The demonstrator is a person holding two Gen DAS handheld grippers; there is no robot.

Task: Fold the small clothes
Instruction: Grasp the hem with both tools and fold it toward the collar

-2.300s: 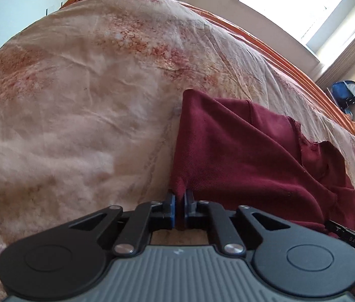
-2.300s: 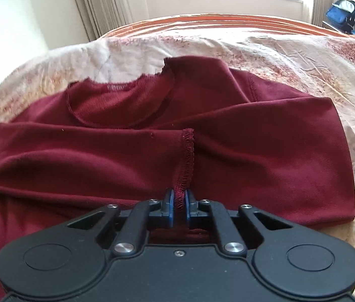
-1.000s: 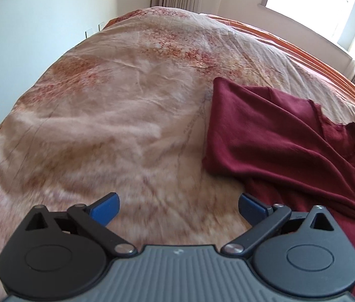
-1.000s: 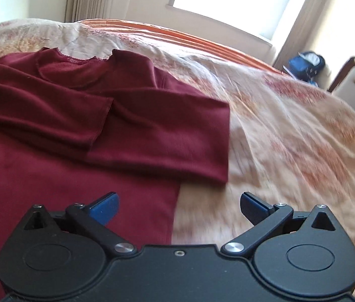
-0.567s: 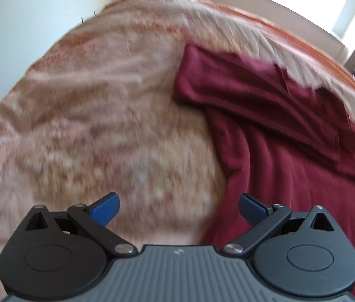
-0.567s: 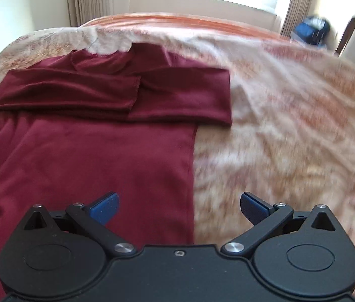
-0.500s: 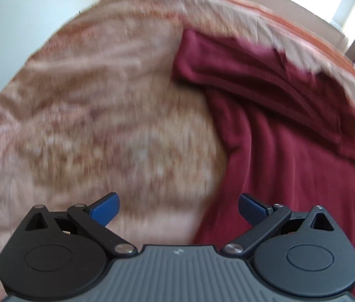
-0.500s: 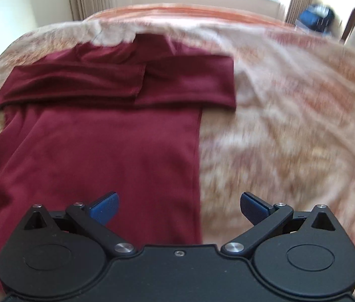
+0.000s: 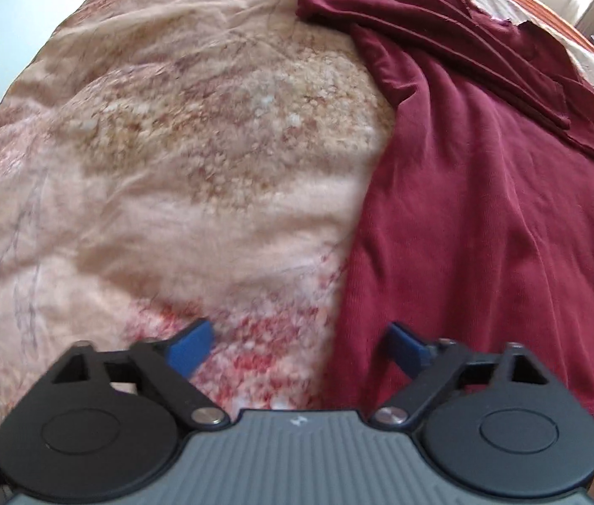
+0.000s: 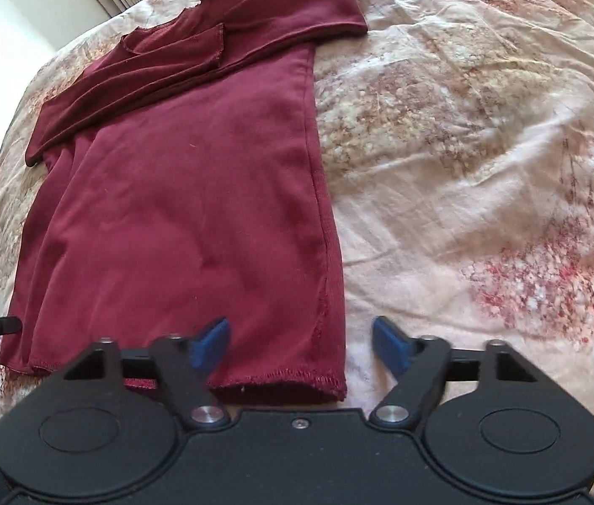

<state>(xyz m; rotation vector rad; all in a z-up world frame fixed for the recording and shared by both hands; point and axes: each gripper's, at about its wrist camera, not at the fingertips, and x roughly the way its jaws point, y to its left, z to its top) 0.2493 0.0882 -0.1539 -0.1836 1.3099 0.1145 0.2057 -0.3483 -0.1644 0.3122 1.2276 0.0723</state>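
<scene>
The dark red long-sleeved knit top (image 10: 187,193) lies flat on the beige bed cover with a pink and brown flower print (image 10: 486,147). Both sleeves are folded across the chest, at the far end of the garment from both claws, and the body part is spread out smooth toward the claws.

The right gripper (image 10: 301,347) is wide open, and nothing is between its blue pads (image 10: 210,343). It hovers at the near right corner of the top. The hem runs just in front of it, the corner of the hem lies between the two fingers, the left pad is over the red cloth and the right pad is over the bed cover. I cannot tell if a pad touches the cloth.

The left gripper (image 9: 299,347) is also wide open and holds nothing. The left edge of the top (image 9: 486,210) passes between its fingers: the right blue pad (image 9: 406,347) is over the red cloth and the left pad is over the bed cover (image 9: 191,168). The folded sleeves are far ahead of it and to the right. In the right wrist view, the tip of the left gripper shows at the left border, just beside the near left corner of the hem.
</scene>
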